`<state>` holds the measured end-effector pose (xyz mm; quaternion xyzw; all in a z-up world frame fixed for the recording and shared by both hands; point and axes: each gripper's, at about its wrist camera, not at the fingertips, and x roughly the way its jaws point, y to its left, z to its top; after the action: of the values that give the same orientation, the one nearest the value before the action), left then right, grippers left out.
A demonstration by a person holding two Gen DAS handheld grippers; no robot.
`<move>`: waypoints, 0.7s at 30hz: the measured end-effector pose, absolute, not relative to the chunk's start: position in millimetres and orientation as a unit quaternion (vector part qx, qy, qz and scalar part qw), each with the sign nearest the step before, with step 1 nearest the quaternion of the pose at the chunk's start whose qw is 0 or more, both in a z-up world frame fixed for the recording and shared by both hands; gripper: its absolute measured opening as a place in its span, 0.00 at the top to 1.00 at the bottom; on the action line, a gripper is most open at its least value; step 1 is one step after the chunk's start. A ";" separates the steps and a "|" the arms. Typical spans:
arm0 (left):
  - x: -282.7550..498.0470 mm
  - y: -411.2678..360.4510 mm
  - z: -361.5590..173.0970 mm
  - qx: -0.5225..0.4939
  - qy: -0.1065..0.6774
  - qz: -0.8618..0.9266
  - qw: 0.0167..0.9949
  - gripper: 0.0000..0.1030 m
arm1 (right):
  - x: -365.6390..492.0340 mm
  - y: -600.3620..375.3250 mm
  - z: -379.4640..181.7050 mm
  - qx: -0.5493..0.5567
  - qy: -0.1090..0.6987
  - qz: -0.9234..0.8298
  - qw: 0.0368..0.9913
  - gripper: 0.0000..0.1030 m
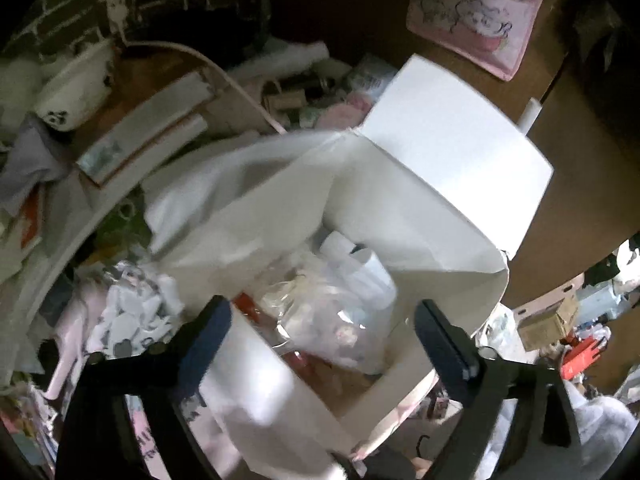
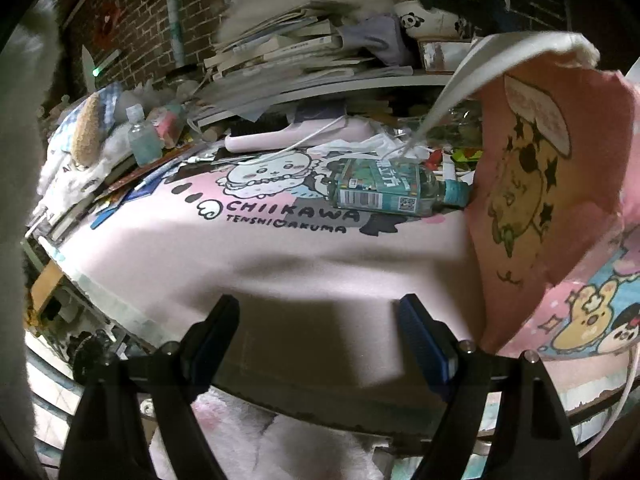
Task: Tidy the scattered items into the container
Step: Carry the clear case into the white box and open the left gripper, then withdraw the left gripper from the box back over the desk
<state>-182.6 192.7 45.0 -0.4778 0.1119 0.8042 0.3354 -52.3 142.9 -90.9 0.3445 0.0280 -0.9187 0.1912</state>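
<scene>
Brick wall (image 2: 192, 12) behind cluttered pink mat (image 2: 280, 256)

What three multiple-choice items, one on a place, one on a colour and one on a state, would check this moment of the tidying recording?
1. Where does the plastic bottle lie?
A. On its side on the pink printed mat
B. Upright on the book stack
C. Inside the paper bag

2. What colour is the inside of the open paper bag under the left gripper?
A. Brown
B. White
C. Black

3. How does the right gripper stand?
A. Shut on the bottle
B. Shut on the bag's handle
C. Open, with nothing between its fingers

Answers:
1 A: the bottle lies flat on the mat, cap pointing toward the pink bag.
2 B: the bag's inner walls show white around the clear wrappers inside.
3 C: the fingers stand apart over bare mat.
</scene>
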 end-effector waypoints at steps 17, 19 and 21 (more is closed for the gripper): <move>-82.5 -10.5 99.3 -0.315 0.011 0.933 0.173 0.05 | -65.7 83.9 -75.0 0.332 0.126 -0.933 0.050 0.17; -63.1 -33.4 94.4 -0.294 0.000 0.944 0.151 0.05 | -80.0 76.4 -74.3 0.344 0.130 -0.930 0.027 0.17; -49.7 -48.3 88.1 -0.281 -0.008 0.949 0.140 0.05 | -91.6 70.2 -73.0 0.340 0.137 -0.930 -0.006 0.17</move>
<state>-49.7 -48.3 88.1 -0.2808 -0.0082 0.9495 0.1398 -91.6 70.2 -73.0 0.3404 0.1369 -0.9302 -0.0056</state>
